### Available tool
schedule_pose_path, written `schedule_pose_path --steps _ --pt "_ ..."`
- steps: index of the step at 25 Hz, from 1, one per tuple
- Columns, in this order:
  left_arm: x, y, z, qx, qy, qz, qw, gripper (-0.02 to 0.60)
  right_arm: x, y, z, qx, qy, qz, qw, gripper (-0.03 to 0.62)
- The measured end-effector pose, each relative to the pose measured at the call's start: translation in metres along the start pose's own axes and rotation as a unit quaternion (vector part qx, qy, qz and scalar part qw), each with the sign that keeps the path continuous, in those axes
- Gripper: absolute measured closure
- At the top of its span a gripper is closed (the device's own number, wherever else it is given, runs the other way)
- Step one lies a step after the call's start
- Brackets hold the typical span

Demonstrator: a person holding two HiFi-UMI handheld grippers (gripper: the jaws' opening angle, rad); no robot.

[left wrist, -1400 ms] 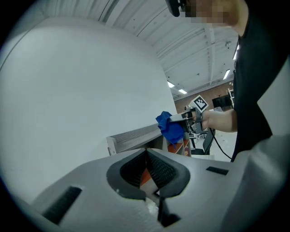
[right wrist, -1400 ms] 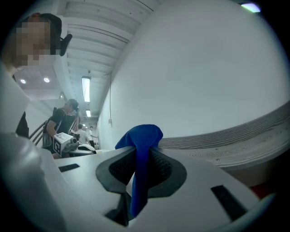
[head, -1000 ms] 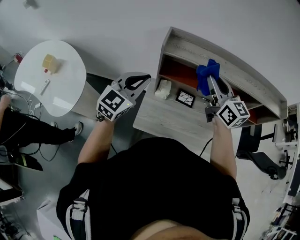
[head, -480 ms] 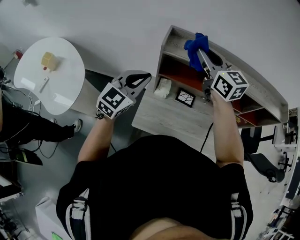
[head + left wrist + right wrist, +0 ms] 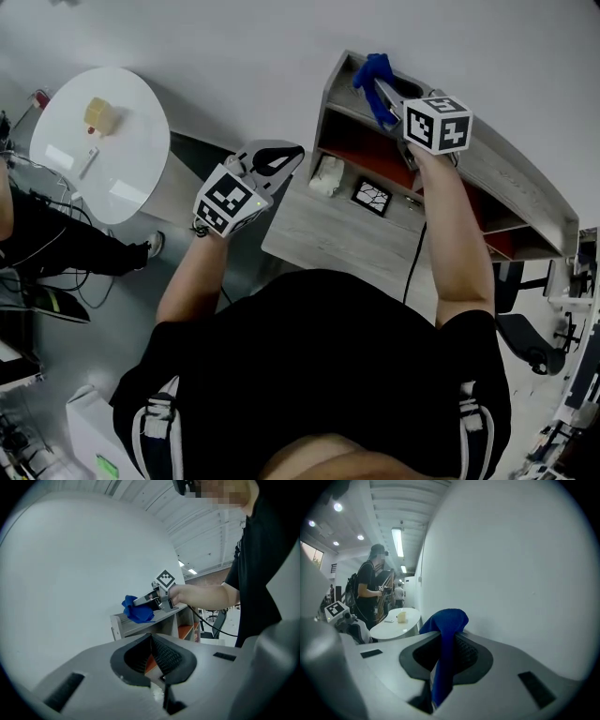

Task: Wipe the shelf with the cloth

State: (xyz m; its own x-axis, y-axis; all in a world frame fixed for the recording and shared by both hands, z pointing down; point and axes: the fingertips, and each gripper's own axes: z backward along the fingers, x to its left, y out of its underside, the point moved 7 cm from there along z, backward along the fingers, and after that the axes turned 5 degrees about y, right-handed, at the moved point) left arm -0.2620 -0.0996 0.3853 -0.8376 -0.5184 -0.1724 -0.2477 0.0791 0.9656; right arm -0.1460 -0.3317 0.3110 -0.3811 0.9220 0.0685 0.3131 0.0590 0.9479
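Since the right gripper [image 5: 380,92], clamped on the cloth [image 5: 368,70], has lifted to the shelf [image 5: 502,167] top just below its jaws, wiping probably starts there; the left gripper [image 5: 279,157] hangs with jaws together, empty.

Standing against the white wall: a grey shelf [image 5: 506,173], its lower bay showing orange-red inside. Touching the left end of its top board, a blue cloth [image 5: 370,70]. Lying on the grey desk [image 5: 319,234] in front, close to the shelf's foot, a crumpled white lump [image 5: 326,176] just beside a black square tile [image 5: 372,196] with white cracks. Well apart to the left, a round white table [image 5: 131,178], carrying a yellowish block [image 5: 98,117] and a small white strip [image 5: 84,161].
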Motion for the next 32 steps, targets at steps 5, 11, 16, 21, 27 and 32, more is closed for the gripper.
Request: schedule_pose_path --steps 5,11,16,21,27,32 --pt "-0.002 0.000 -0.008 0.005 0.002 0.006 1.0000 0.563 -0.003 0.008 -0.030 0.081 -0.008 0.058 0.995 0.539" --pt "-0.002 -0.003 -0.013 0.004 -0.001 0.006 1.0000 0.563 -0.010 0.027 -0.054 0.190 -0.006 0.108 0.976 0.537" --pt "-0.003 0.002 -0.015 0.013 0.001 0.011 0.9999 0.563 -0.017 0.032 -0.063 0.209 -0.004 0.120 0.971 0.537" --pt "-0.006 0.004 -0.018 0.022 -0.001 0.011 0.9997 0.563 -0.015 0.033 -0.065 0.213 -0.004 0.137 0.967 0.539" --pt "-0.007 0.005 -0.021 0.030 -0.010 0.009 0.9994 0.563 -0.013 0.033 -0.066 0.216 -0.004 0.153 0.964 0.542" --pt "-0.010 0.005 -0.026 0.033 -0.011 0.009 0.9994 0.563 -0.012 0.034 -0.065 0.224 -0.007 0.170 0.960 0.542"
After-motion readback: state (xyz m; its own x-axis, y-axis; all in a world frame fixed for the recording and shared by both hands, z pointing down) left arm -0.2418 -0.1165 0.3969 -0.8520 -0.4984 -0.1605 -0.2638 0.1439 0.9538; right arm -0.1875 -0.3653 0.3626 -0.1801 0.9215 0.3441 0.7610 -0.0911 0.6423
